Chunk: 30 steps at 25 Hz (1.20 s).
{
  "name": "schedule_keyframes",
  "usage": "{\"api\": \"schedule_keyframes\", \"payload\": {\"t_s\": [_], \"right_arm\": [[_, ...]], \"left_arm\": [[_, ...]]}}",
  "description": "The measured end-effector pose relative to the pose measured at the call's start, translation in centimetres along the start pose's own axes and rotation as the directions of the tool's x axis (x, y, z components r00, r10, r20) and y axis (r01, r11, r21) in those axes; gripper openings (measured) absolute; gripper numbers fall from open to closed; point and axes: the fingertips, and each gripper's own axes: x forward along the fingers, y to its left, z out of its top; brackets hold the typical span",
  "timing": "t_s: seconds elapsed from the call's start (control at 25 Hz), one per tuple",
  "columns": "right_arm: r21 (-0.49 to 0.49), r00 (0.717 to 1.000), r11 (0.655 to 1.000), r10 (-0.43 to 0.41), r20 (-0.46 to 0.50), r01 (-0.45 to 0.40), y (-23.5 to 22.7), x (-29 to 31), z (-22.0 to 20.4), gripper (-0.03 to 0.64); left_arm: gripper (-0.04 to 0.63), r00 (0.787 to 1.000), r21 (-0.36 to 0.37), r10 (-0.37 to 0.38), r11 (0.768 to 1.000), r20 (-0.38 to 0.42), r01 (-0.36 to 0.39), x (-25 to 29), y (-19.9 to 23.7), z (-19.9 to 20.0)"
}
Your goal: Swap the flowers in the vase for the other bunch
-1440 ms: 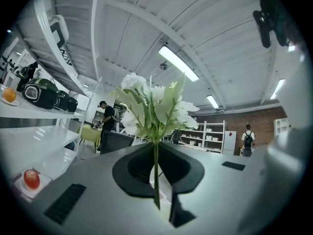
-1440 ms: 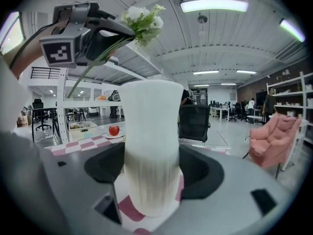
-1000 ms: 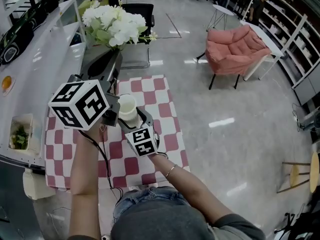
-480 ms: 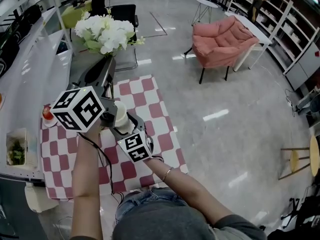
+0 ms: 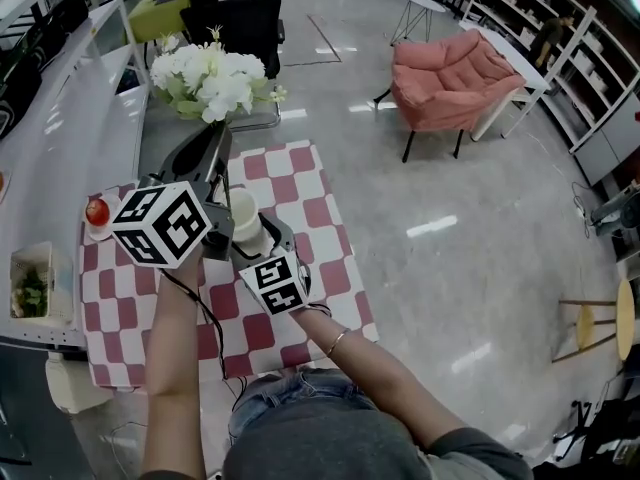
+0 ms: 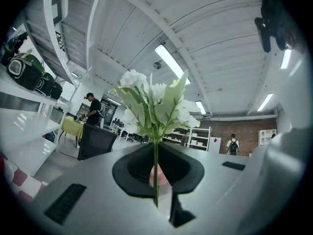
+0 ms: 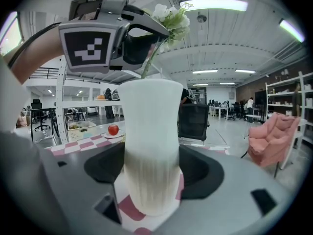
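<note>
My left gripper [image 5: 212, 140] points level and is shut on the thin green stem [image 6: 155, 176] of a bunch of white flowers [image 5: 210, 76]. The blooms stand out beyond its jaws, over the table's far end. Just right of it a tall white ribbed vase [image 5: 243, 211] stands on the red-and-white checked cloth [image 5: 312, 200]. My right gripper [image 5: 256, 236] is shut on the vase low on its sides. In the right gripper view the vase [image 7: 149, 151] fills the gap between the jaws, and the stem [image 7: 148, 62] slants down to the vase's rim. Whether its end is inside is hidden.
A red apple [image 5: 97, 211] sits on a saucer at the cloth's left edge, with a box of greens [image 5: 30, 293] nearer me. White shelving [image 5: 60, 78] runs along the left. A black chair [image 5: 238, 23] stands beyond the table and a pink armchair [image 5: 452, 73] is out on the floor.
My left gripper has come down with the white bunch, so the flowers sit lower and closer to the vase. The right gripper and the vase have stayed put.
</note>
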Motion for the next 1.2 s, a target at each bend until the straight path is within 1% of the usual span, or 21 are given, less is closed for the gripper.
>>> {"api": "schedule_keyframes", "payload": {"t_s": [0.24, 0.48, 0.96, 1.2], "right_arm": [[0.0, 1.0, 1.0, -0.003, 0.001, 0.003, -0.2, -0.2, -0.3, 0.353], [0.002, 1.0, 1.0, -0.007, -0.001, 0.007, 0.1, -0.1, -0.8, 0.353], [-0.005, 1.0, 1.0, -0.02, -0.01, 0.02, -0.1, -0.1, -0.3, 0.353], [-0.002, 1.0, 1.0, -0.029, -0.006, 0.029, -0.1, 0.0, -0.4, 0.353]], "left_arm": [[0.034, 0.999, 0.024, 0.01, 1.0, -0.033, -0.009, -1.7, 0.0, -1.7], [0.034, 0.995, 0.038, 0.051, 0.998, -0.087, -0.048, -3.7, 1.0, -4.5], [0.032, 0.976, 0.038, 0.098, 0.995, -0.196, -0.093, -6.1, 2.1, -8.7], [0.032, 0.966, 0.038, 0.097, 0.995, -0.242, -0.09, -6.8, 2.0, -10.7]]}}
